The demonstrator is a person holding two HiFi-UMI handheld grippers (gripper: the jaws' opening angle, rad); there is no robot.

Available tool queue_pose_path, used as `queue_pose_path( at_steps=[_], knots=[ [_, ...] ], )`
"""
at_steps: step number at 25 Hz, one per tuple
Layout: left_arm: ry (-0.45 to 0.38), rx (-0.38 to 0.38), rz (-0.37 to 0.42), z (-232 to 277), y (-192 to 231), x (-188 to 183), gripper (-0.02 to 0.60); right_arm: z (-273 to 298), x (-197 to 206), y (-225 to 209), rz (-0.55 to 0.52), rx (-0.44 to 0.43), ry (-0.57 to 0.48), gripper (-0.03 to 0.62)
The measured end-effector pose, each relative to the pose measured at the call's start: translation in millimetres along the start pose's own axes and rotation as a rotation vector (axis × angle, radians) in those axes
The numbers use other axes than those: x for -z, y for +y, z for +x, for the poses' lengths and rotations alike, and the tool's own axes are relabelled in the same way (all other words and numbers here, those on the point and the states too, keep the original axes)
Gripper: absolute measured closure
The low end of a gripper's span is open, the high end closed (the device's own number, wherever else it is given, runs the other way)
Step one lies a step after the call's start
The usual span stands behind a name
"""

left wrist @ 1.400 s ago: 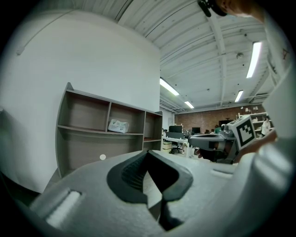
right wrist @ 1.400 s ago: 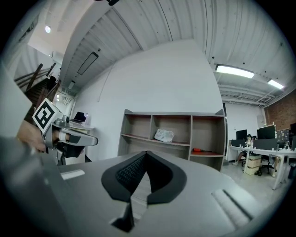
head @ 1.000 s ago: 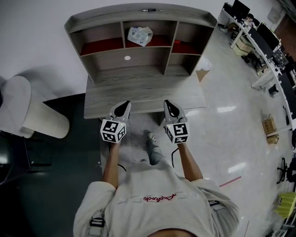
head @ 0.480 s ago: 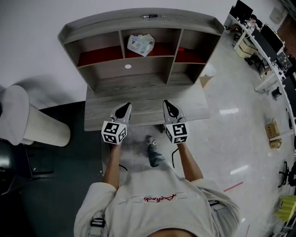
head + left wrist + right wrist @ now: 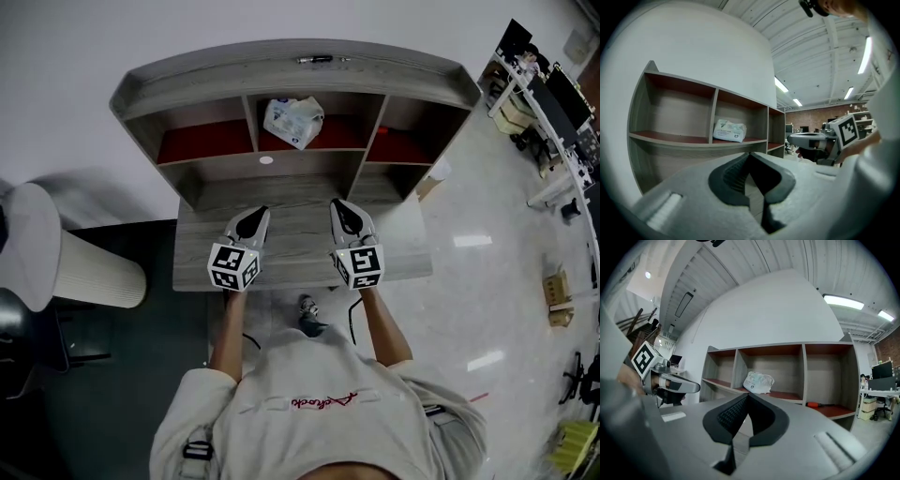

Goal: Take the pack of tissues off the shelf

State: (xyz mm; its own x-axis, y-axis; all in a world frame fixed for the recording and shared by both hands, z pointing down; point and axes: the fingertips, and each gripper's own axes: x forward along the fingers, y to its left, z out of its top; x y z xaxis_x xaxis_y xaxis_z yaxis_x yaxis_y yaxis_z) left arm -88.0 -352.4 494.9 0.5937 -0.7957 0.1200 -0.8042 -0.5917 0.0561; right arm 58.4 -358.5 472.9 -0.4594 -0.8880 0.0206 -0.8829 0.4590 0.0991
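A: Where is the pack of tissues [image 5: 293,120] found?

B: It is seen lying in the middle upper compartment of the shelf [image 5: 281,70], toward that compartment's left side, well apart from both tongs.

A: How are the tongs held?

B: The left tongs [image 5: 251,217] and the right tongs [image 5: 342,208] are held side by side over the table [image 5: 300,258] in front of the shelf, each pointed toward it. Both are pressed together at the tips, and nothing is pinched in either.

A: Is anything else noted?

B: A small orange object [image 5: 813,404] is seen in the right upper compartment; what it is cannot be told.
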Motion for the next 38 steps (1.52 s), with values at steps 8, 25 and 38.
queue_pose_path(
  at_steps=[8, 25, 38],
  knots=[
    [-0.001, -0.033, 0.001, 62.3, 37.2, -17.9, 0.583, 67.9, -5.7, -30.7, 0.008, -0.051, -0.017, 0.588],
    [0.03, -0.029, -0.023, 133.2, 55.7, -9.6, 0.583, 126.9, 16.4, -57.4, 0.038, -0.094, 0.007, 0.588],
    [0.051, 0.036, -0.05, 127.0, 66.4, 7.1, 0.583, 129.9, 31.7, -44.1, 0.064, -0.022, 0.046, 0.588]
  ],
)
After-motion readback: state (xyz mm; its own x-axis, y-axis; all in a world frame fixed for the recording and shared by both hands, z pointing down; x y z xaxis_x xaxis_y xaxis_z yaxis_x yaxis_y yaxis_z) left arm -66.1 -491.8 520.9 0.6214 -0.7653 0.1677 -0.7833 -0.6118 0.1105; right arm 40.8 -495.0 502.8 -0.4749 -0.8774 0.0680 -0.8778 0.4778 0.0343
